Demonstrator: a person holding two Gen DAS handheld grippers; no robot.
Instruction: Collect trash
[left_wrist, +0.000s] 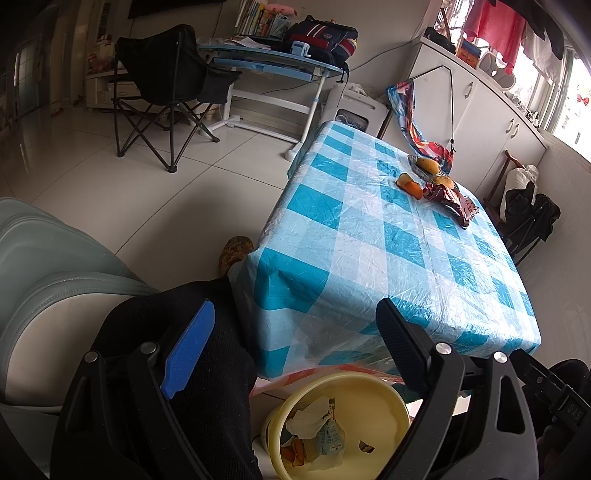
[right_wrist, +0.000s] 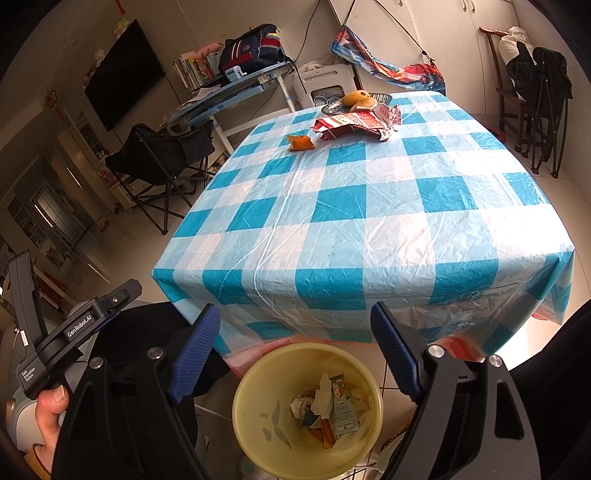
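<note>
Both your claws — left claw (left_wrist: 295, 354), right claw (right_wrist: 295, 350) — hang wide open and empty over the bin (right_wrist: 258, 435), partly filled; the orange peel (right_wrist: 301, 143) and red wrapper (right_wrist: 354, 123) remain on the tabletop (right_wrist: 369, 229).

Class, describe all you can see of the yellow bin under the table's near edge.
The bin is a round, pale yellow pail, plastic by its look, standing upright and open-topped on the tiled floor beside the table. Faint grey-blue prints mark its inner wall. Inside lie crumpled tissue, a printed packet and orange peel. Both open grippers hover above it, touching nothing.
</note>
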